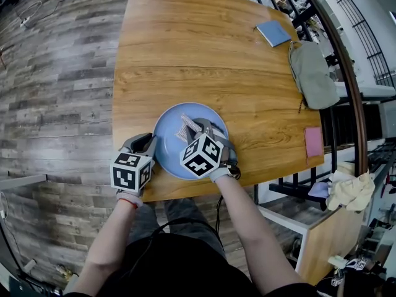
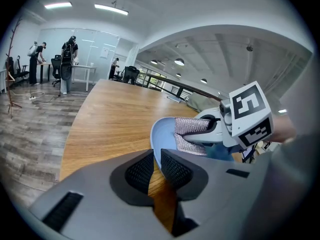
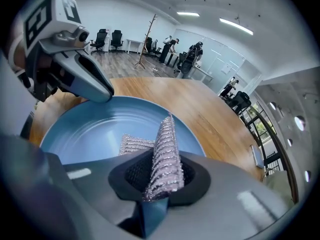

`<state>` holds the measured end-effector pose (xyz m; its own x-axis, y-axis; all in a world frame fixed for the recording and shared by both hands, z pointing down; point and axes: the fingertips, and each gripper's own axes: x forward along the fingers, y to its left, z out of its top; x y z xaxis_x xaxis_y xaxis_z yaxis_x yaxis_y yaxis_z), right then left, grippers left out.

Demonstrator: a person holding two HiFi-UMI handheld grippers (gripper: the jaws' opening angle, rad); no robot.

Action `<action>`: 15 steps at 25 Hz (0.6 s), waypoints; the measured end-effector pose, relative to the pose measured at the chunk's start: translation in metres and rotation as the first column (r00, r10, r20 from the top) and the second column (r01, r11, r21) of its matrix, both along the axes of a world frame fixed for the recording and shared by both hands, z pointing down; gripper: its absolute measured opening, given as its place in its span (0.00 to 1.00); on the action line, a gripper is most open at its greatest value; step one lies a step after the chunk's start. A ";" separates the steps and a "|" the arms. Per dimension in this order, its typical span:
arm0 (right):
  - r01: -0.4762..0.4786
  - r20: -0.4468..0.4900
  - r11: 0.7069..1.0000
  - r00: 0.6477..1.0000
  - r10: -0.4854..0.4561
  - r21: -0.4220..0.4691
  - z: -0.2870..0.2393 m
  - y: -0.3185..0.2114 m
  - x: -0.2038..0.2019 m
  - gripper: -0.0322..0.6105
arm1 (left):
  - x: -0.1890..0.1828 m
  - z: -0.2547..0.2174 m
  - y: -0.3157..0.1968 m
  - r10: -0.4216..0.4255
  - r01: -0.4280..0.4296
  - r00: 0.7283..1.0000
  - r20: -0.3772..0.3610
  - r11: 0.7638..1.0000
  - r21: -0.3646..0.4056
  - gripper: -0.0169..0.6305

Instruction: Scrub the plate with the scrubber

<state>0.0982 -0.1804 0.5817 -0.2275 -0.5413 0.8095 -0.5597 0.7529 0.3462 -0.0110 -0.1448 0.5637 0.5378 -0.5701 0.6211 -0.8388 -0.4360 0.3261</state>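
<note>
A light blue plate (image 1: 167,142) lies near the front edge of the wooden table (image 1: 204,48). My left gripper (image 1: 150,146) is shut on the plate's left rim (image 2: 156,149), which runs between its dark pads. My right gripper (image 1: 197,130) hangs over the plate, shut on a silvery mesh scrubber (image 3: 165,156) that sticks out past the jaws onto the plate (image 3: 100,129). From the left gripper view the scrubber (image 2: 191,134) shows lying across the plate under the right gripper (image 2: 210,129).
At the table's far right corner lies a blue notebook (image 1: 273,33); a grey-green bag (image 1: 312,73) hangs over the right edge, and a pink cloth (image 1: 314,142) sits near it. A black railing (image 1: 346,67) runs along the right. People stand at desks far off (image 2: 67,64).
</note>
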 end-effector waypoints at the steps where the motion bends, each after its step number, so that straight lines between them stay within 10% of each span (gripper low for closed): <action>1: 0.000 -0.001 1.000 1.000 0.000 0.000 0.000 0.003 0.002 0.14 | 0.000 0.000 0.000 0.001 -0.001 1.000 0.001 1.000 0.000 0.09; 15: -0.043 -0.033 0.998 0.999 0.042 -0.037 0.003 0.046 0.034 0.14 | 0.000 0.002 -0.003 0.030 -0.030 0.999 0.020 0.999 0.010 0.09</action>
<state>0.1318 -0.1346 0.5847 -0.1784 -0.5185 0.8362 -0.5806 0.7416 0.3360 -0.0110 -0.1483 0.5654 0.5423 -0.5600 0.6264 -0.8316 -0.4643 0.3048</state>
